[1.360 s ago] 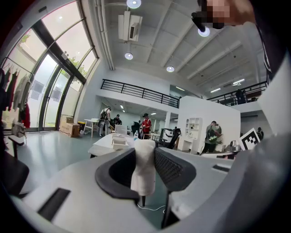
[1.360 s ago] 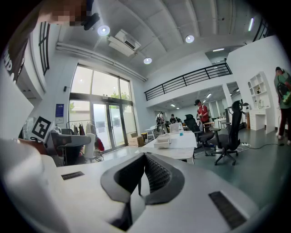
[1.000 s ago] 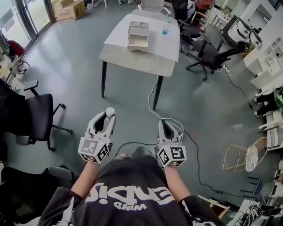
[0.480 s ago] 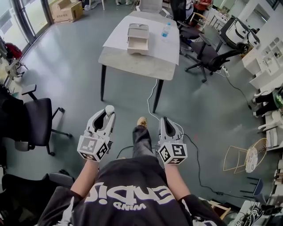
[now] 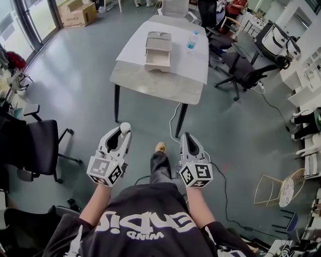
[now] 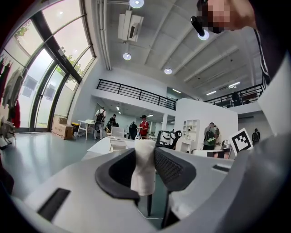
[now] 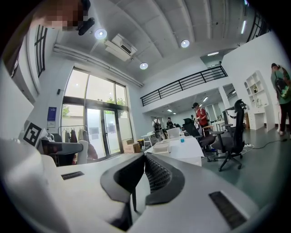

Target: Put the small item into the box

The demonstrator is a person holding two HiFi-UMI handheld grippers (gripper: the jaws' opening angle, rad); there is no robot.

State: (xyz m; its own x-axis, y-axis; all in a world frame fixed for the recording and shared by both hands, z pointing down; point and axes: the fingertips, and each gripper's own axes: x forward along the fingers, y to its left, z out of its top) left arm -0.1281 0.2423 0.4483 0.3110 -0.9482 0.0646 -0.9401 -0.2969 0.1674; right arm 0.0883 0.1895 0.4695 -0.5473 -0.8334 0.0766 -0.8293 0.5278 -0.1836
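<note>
A small white item point(image 5: 124, 127) sticks up from the tips of my left gripper point(image 5: 123, 132), which is shut on it. In the left gripper view the white item point(image 6: 143, 166) stands pinched between the dark pads. My right gripper point(image 5: 186, 138) is level beside it, its jaws shut with nothing between them, as the right gripper view point(image 7: 144, 169) also shows. The open beige box point(image 5: 158, 46) sits on a white table point(image 5: 150, 83) well ahead of both grippers. The same box point(image 7: 161, 146) shows small and far in the right gripper view.
A blue-capped bottle point(image 5: 191, 44) stands on the table right of the box. Black office chairs point(image 5: 42, 143) point(image 5: 246, 73) stand on both sides. A white cable point(image 5: 173, 118) trails on the floor under the table. Cardboard boxes point(image 5: 77, 12) lie at the far left. People stand in the distance.
The table and box have drawn nearer and lower in the head view. A leg and shoe have come into view between the grippers. Both grippers keep their pose, the left still holding the white item.
</note>
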